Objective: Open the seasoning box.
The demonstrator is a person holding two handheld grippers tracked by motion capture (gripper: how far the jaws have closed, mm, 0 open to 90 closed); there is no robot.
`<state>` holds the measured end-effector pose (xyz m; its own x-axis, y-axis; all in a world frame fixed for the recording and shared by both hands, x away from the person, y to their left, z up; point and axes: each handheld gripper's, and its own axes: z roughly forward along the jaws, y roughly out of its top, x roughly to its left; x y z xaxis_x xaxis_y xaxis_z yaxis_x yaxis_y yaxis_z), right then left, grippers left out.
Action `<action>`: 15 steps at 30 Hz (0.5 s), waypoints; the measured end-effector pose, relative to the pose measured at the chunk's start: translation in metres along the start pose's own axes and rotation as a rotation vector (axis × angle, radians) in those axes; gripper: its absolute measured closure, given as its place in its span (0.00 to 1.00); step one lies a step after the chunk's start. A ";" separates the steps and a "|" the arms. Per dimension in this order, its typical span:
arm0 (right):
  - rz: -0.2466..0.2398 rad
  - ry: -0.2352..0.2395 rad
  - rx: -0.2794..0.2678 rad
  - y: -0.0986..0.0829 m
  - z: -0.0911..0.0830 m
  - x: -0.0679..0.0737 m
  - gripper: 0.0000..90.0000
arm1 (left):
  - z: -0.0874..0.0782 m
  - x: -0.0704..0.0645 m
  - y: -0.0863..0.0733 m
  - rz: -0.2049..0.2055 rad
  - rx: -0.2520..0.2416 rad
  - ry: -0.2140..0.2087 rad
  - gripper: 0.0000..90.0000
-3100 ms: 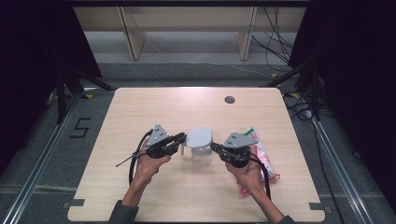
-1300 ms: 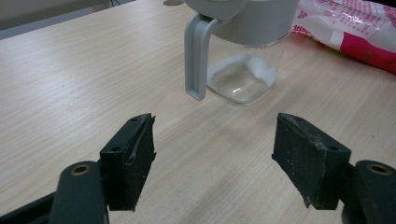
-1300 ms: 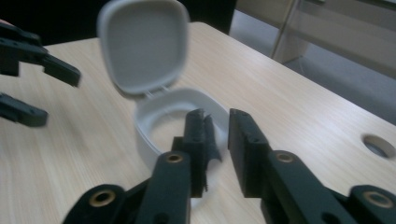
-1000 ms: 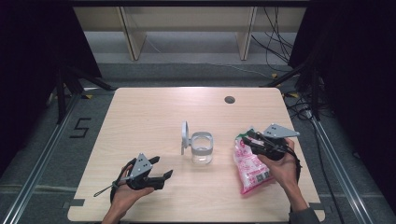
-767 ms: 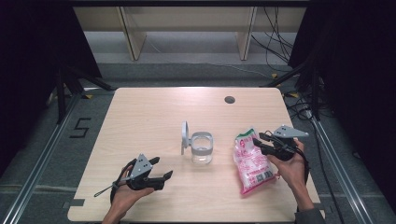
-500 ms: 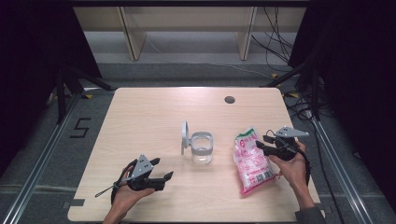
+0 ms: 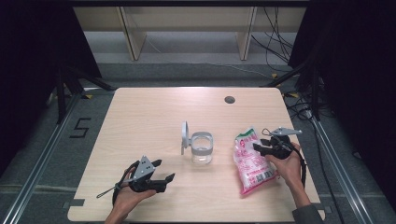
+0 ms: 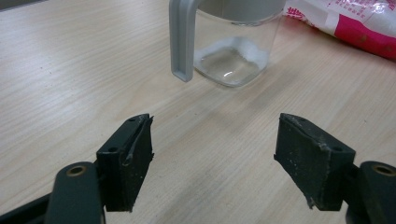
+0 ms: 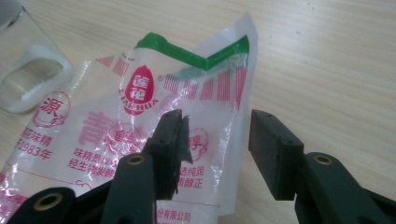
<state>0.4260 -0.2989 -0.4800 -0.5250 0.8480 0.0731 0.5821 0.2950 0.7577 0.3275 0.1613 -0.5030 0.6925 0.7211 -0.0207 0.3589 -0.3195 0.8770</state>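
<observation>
High view first: I see my left gripper (image 7: pixel 160 171) low on the table (image 7: pixel 140 116), at about seven o'clock from the clear jar (image 7: pixel 201 148), well apart from it, with its jaws spread wide over bare wood. The jar stands upright near the table's middle, and its grey lid (image 7: pixel 185 136) stands on edge, touching the jar's nine o'clock side. At three o'clock from the jar lies the pink and white bag (image 7: pixel 251 161), flat on the table, its green-edged end toward twelve o'clock. My right gripper (image 7: pixel 258 147) sits at the bag's upper right part, held by my right hand (image 7: pixel 287 161).

Left gripper view shows both jaws far apart with nothing between them; the jar (image 8: pixel 236 44) and the grey lid (image 8: pixel 182 39) are ahead at twelve o'clock, and the bag (image 8: pixel 348 23) is at one o'clock.

Right gripper view shows the jaws partly open, straddling the bag's (image 9: pixel 116 140) right edge, one jaw over the printed plastic, the other over wood. I cannot tell whether either jaw touches it.
</observation>
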 end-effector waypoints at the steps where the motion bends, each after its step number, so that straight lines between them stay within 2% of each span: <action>1: 0.037 0.030 -0.001 0.000 0.001 0.001 0.67 | 0.000 0.000 0.000 0.000 0.000 -0.001 0.30; 4: 0.036 0.043 0.002 -0.001 0.003 -0.001 0.79 | 0.001 0.000 0.000 -0.016 -0.014 -0.008 0.30; 5: 0.025 0.024 0.014 0.000 0.002 0.000 0.84 | 0.000 0.002 0.000 0.007 0.007 -0.001 0.30; 6: 0.023 0.023 0.017 0.000 0.002 0.001 0.89 | 0.000 0.002 0.000 0.003 0.010 0.000 0.30; 7: 0.018 0.042 0.021 0.000 0.002 0.000 0.93 | 0.000 0.002 0.000 0.004 0.011 0.000 0.30; 8: -0.005 0.035 0.007 0.000 0.003 -0.001 0.96 | 0.000 0.002 0.000 0.011 0.008 0.001 0.30; 9: 0.009 0.040 0.012 0.000 0.002 0.001 0.97 | 0.000 0.001 0.000 -0.006 -0.002 -0.002 0.30; 10: -0.003 0.020 0.018 0.000 0.000 0.001 0.98 | 0.000 0.001 0.000 -0.008 -0.003 -0.002 0.30; 12: -0.011 0.043 0.026 0.000 -0.001 0.000 0.98 | 0.000 0.001 0.000 -0.006 -0.003 -0.005 0.30; 15: -0.005 0.025 0.019 -0.003 -0.006 -0.003 0.99 | -0.001 0.002 0.000 -0.013 -0.010 -0.001 0.30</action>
<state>0.4220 -0.3045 -0.4785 -0.5433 0.8351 0.0861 0.5912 0.3078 0.7454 0.3281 0.1628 -0.5027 0.6885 0.7245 -0.0326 0.3614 -0.3037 0.8816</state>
